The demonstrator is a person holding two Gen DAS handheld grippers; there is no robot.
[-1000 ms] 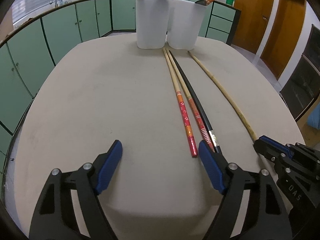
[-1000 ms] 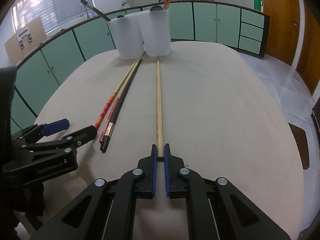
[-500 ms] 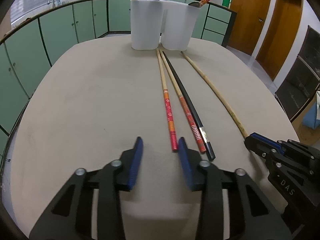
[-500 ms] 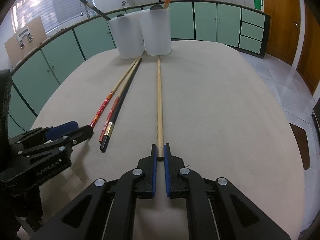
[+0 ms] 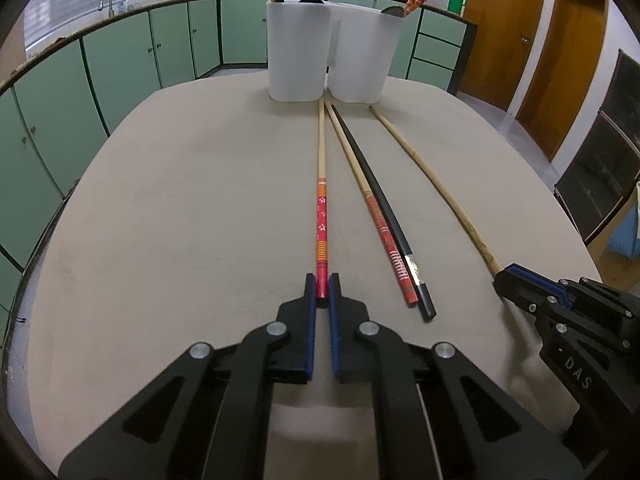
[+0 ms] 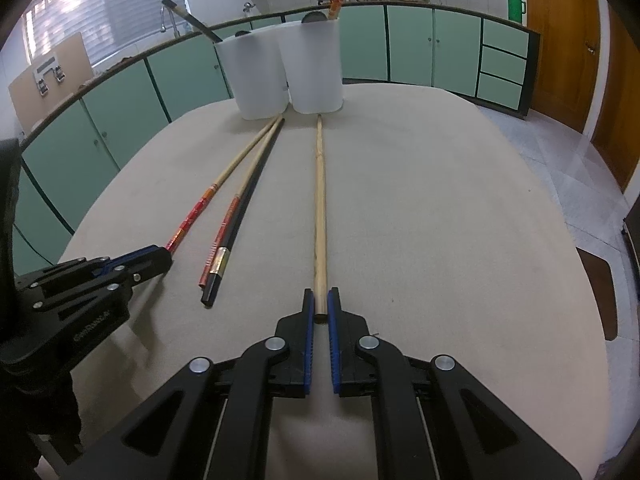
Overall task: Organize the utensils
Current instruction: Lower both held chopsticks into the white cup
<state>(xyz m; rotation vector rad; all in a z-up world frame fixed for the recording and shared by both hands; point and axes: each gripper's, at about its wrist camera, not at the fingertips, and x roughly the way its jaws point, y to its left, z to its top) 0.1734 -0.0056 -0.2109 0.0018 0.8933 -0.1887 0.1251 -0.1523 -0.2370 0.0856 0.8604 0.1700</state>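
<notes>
Several long chopsticks lie on the beige table point(image 5: 180, 220). My left gripper point(image 5: 322, 285) is shut on the near end of a red flowered chopstick point(image 5: 321, 216), which also shows in the right wrist view point(image 6: 192, 216). My right gripper point(image 6: 320, 304) is shut on the near end of a plain wooden chopstick point(image 6: 320, 200), seen at the right in the left wrist view point(image 5: 432, 184). Between them lie a red patterned chopstick point(image 5: 376, 216) and a black chopstick point(image 5: 388, 220). Two white holders point(image 5: 298, 50) point(image 5: 362, 56) stand at the far edge with utensils in them.
Green cabinets point(image 5: 120, 64) curve around behind the table. Wooden doors point(image 5: 560, 52) stand at the right. The table edge drops off at both sides. In the right wrist view the holders point(image 6: 288, 72) stand straight ahead beyond the chopstick tips.
My left gripper moved left and closed from wide open onto the red flowered chopstick's near end. My right gripper stayed shut on the wooden chopstick.
</notes>
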